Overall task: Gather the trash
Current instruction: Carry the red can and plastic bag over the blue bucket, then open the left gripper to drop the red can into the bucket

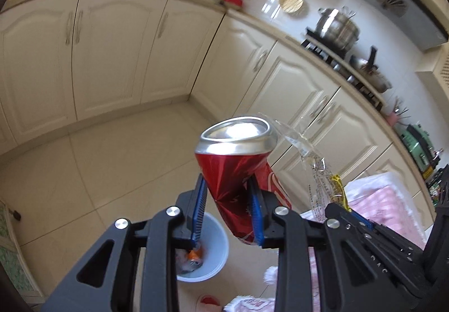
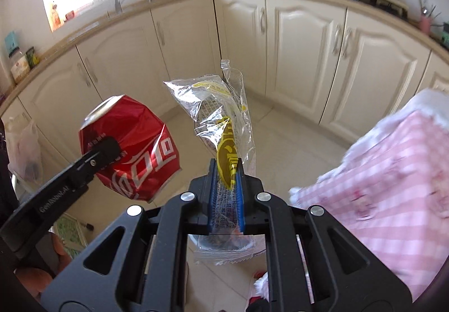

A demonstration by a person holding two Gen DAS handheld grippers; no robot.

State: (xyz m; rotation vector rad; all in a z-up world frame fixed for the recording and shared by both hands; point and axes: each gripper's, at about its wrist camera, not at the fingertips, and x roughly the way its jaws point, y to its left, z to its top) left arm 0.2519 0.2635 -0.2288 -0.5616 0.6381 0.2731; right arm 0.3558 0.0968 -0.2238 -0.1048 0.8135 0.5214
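Observation:
My left gripper (image 1: 228,209) is shut on a crushed red cola can (image 1: 235,169), its blue pads pinching the dented middle and its silver end pointing away. Below it on the floor stands a pale round bin (image 1: 217,242) with some trash inside. My right gripper (image 2: 227,190) is shut on a clear plastic wrapper (image 2: 216,110) with yellow print, which sticks up from the pads. In the right wrist view the can (image 2: 134,143) hangs to the left, with one left finger (image 2: 108,148) across it. The wrapper (image 1: 320,180) shows to the right of the can.
Cream cabinet doors (image 2: 303,54) run around a corner under a counter with pots (image 1: 336,27) on a stove. Close on the right is a pink checked cloth (image 2: 378,185). The floor is pale tile (image 1: 112,171). A plastic bag (image 2: 23,149) hangs at the left.

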